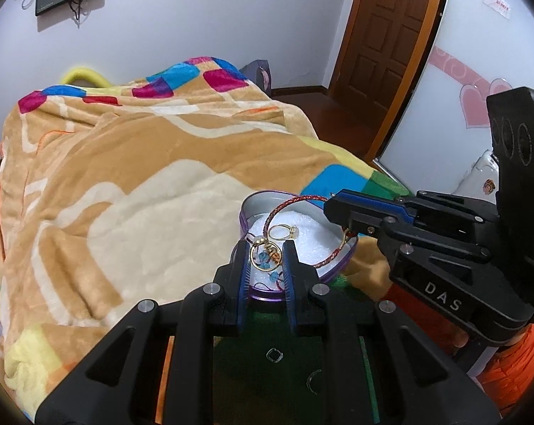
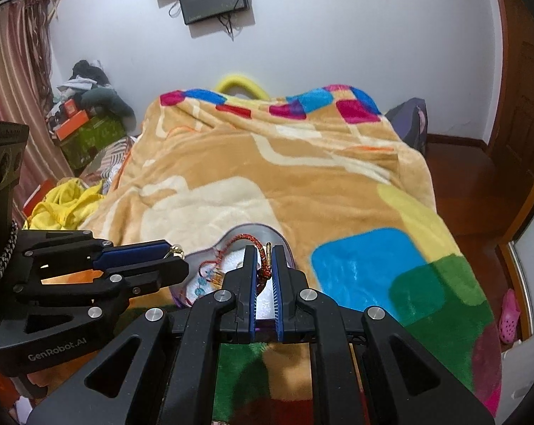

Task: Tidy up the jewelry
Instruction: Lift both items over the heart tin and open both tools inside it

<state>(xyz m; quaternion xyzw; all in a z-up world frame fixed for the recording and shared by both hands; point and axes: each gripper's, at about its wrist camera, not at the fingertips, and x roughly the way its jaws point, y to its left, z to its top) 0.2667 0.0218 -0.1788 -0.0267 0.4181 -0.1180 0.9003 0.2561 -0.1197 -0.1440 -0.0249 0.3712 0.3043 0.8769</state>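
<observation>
A purple heart-shaped tin (image 1: 247, 209) with white padding sits on the blanket at the bed's near edge. In the left wrist view my left gripper (image 1: 265, 251) is shut on a gold hoop with blue beads (image 1: 265, 253), held over the tin. A gold ring (image 1: 282, 232) lies on the padding. A red braided bracelet (image 1: 304, 200) arches over the tin. My right gripper (image 2: 264, 265) is shut on the bracelet (image 2: 263, 258) near its gold clasp. The right gripper also shows in the left wrist view (image 1: 348, 219). The left gripper also shows in the right wrist view (image 2: 176, 253).
The tan patterned blanket (image 1: 143, 177) covers the bed. A wooden door (image 1: 387, 35) and wood floor lie to the right. Clutter, boxes and yellow cloth (image 2: 65, 209) sit left of the bed. A pink shoe (image 2: 509, 315) is on the floor.
</observation>
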